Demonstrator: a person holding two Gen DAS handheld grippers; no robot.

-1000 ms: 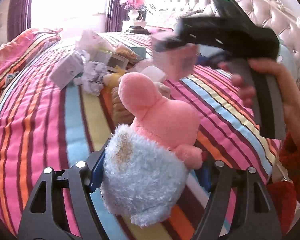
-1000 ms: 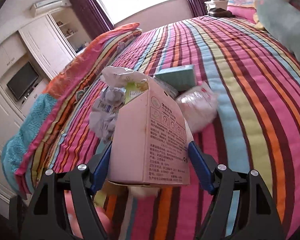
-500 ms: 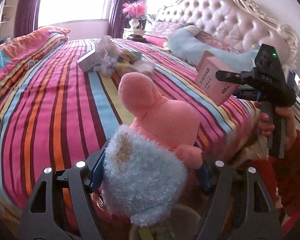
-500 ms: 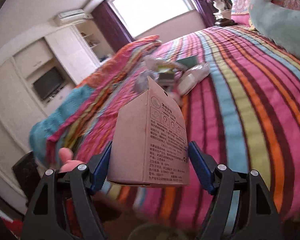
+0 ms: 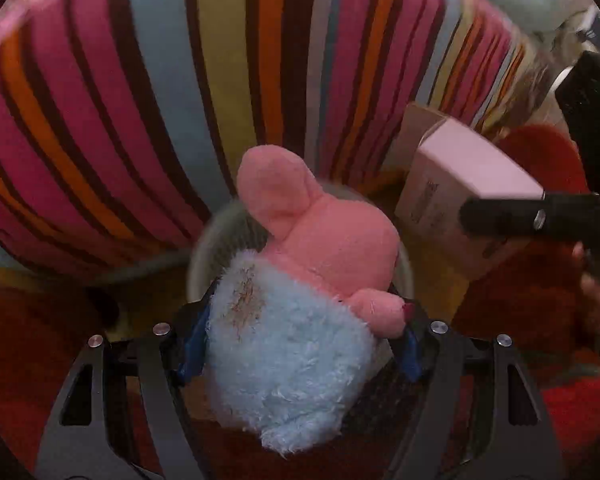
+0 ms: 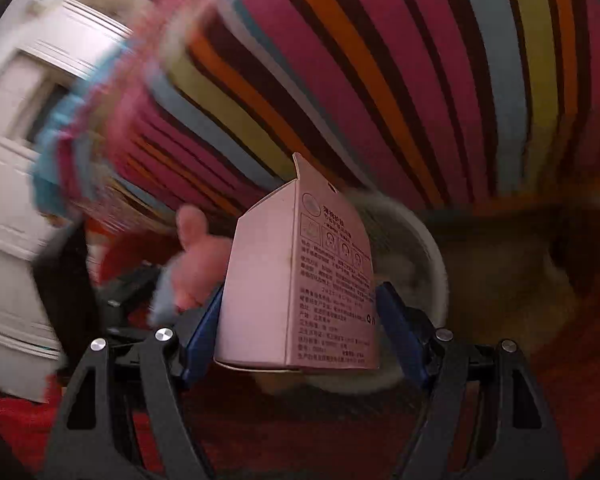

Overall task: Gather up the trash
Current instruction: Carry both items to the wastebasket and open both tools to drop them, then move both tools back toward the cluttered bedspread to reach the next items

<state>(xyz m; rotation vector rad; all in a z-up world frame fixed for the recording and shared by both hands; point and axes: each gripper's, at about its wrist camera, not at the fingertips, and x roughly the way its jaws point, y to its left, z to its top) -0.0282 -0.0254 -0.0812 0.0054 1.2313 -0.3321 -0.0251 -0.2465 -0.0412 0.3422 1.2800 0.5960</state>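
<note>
My left gripper point(image 5: 300, 344) is shut on a pink and light-blue plush toy point(image 5: 300, 300) with a brown stain, held above the round pale rim of a bin point(image 5: 204, 248) beside the bed. My right gripper point(image 6: 300, 332) is shut on a pink cardboard box point(image 6: 312, 280) with printed text, also over the bin rim point(image 6: 432, 256). In the left wrist view the box point(image 5: 460, 184) and the right gripper's black finger point(image 5: 540, 216) sit to the right of the toy. In the right wrist view the toy point(image 6: 196, 260) shows to the left of the box.
The striped bedspread point(image 5: 220, 80) hangs down the bed's side just behind the bin and fills the upper half of both views point(image 6: 380, 80). Red fabric point(image 5: 540, 300) lies below and right. White cabinets point(image 6: 8, 200) stand at left.
Both grippers have swung down from above the bed to beside it, over the bin. Each still holds its item; the views are motion-blurred.
</note>
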